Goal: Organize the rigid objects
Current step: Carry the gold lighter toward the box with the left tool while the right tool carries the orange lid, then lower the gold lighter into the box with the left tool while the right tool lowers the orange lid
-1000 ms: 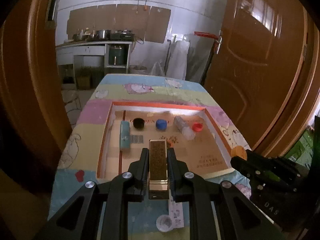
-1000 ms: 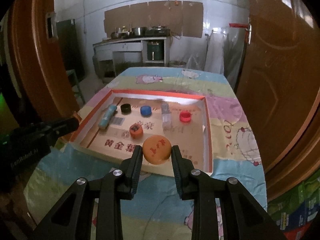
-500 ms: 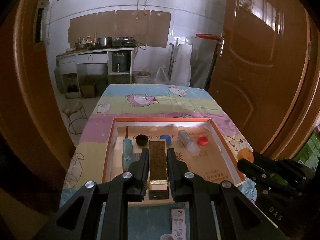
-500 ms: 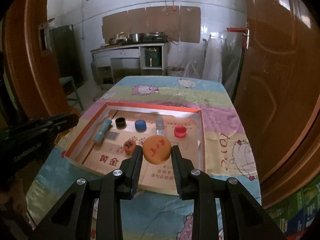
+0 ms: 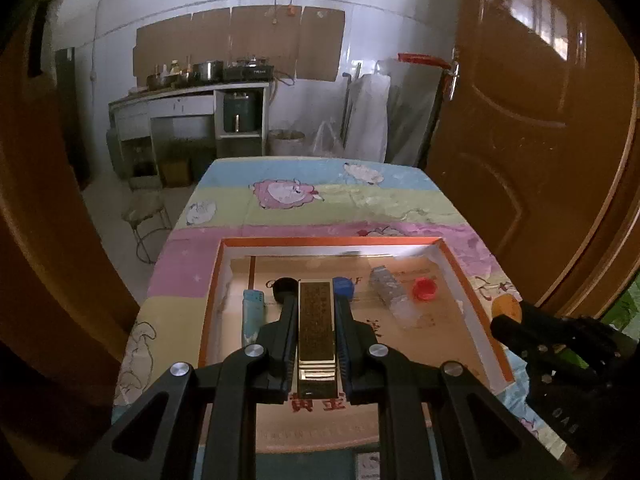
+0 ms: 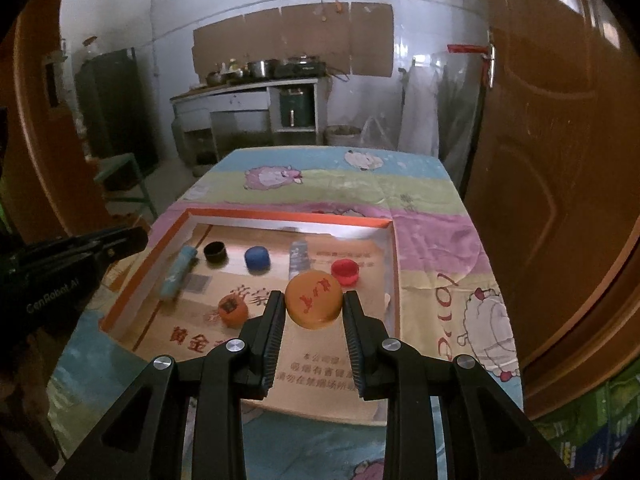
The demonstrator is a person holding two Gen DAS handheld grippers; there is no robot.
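My left gripper [image 5: 315, 300] is shut on a long gold-and-brown bar [image 5: 315, 322] and holds it above the near part of an orange-rimmed cardboard tray [image 5: 332, 241]. My right gripper [image 6: 313, 295] is shut on a round orange disc with red writing [image 6: 313, 299] above the same tray [image 6: 280, 215]. In the tray lie a light blue tube [image 6: 177, 270], a black cap [image 6: 215, 252], a blue cap [image 6: 257, 258], a clear small bottle [image 6: 299, 255], a red cap [image 6: 345, 272] and a small orange piece [image 6: 232, 311].
The tray sits on a table with a pastel cartoon cloth [image 5: 320, 192]. A brown door [image 5: 520, 140] stands close on the right. A metal stool [image 5: 144, 210] stands left of the table. The other gripper shows at each view's edge [image 6: 60, 268].
Both grippers have risen and pulled back from the tray with their loads still held. The tray now looks smaller and farther below.
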